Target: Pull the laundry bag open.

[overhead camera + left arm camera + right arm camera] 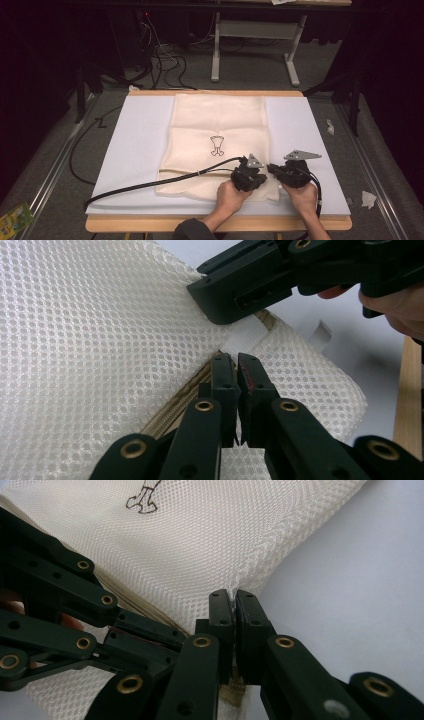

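Mesh bag [217,145]: we see a cream net bag lying flat on the white pad [135,150], running from the pad's far edge down to near its front edge, slightly right of the middle.
Print: we make out a small dark line drawing at the bag's centre.
Left gripper [248,176]: we find it at the bag's front right corner, jaws pressed together on the bag's edge; in the left gripper view [237,371] the tips meet where the mesh joins a white tape band [243,336] and a tan zip line.
Right gripper [291,172]: we see it just beside the left one, at the bag's right edge near the front corner; in the right gripper view [234,607] its jaws pinch the stitched mesh seam, with tan threads showing below the pads.
Hands: we see the person's left hand [230,196] and right hand [302,199] coming in over the desk's front edge, each wrapped around a gripper.
Cable [150,184]: we follow a black lead from the left gripper across the bag's front part to the pad's front left corner.
Desk [150,223]: we note a wooden rim showing along the pad's front and far edges.
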Demonstrator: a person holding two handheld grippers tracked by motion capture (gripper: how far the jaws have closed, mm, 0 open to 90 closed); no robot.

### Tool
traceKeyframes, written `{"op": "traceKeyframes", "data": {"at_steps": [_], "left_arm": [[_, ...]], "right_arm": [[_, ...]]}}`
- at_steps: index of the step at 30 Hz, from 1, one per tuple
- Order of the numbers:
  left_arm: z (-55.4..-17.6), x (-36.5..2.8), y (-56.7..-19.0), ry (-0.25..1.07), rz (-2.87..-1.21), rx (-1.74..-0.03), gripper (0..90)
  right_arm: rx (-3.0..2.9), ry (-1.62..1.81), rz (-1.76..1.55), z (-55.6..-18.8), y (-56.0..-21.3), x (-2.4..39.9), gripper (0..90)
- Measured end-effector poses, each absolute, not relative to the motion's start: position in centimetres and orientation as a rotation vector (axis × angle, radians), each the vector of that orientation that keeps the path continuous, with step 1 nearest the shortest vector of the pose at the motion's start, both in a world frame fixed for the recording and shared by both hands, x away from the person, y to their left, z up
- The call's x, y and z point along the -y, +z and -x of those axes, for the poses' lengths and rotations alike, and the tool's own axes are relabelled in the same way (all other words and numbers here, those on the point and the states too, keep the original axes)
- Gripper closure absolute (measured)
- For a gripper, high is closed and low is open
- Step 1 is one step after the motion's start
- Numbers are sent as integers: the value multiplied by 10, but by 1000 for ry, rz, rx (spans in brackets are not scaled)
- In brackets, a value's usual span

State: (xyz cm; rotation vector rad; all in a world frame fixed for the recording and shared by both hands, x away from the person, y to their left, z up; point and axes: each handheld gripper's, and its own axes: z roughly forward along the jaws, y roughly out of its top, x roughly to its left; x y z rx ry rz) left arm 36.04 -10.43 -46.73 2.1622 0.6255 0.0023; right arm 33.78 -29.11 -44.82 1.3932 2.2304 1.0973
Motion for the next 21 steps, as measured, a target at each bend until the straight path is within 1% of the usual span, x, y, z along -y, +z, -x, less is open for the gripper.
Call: {"op": "traceKeyframes", "data": {"at_steps": [3, 7, 10, 12, 16, 21], "left_arm": [[-361, 104, -467, -6, -2158, -628, 871], [-362, 104, -468, -13, -2161, -630, 871], [-362, 105, -468, -8, -2163, -629, 871], [-361, 105, -469, -7, -2163, -630, 872], [-362, 104, -469, -6, -2178, -630, 872], [-362, 104, -470, -9, -2176, -640, 873]], "right_arm": [[-2231, 1101, -1391, -338, -449, 293, 859], [-2231, 1104, -1413, -338, -451, 296, 790], [-2236, 1107, -1437, -338, -454, 298, 760], [-2238, 1107, -1445, -338, -455, 298, 772], [-2242, 1100, -1443, -337, -457, 298, 856], [-2246, 1076, -1420, -337, -457, 297, 881]]}}
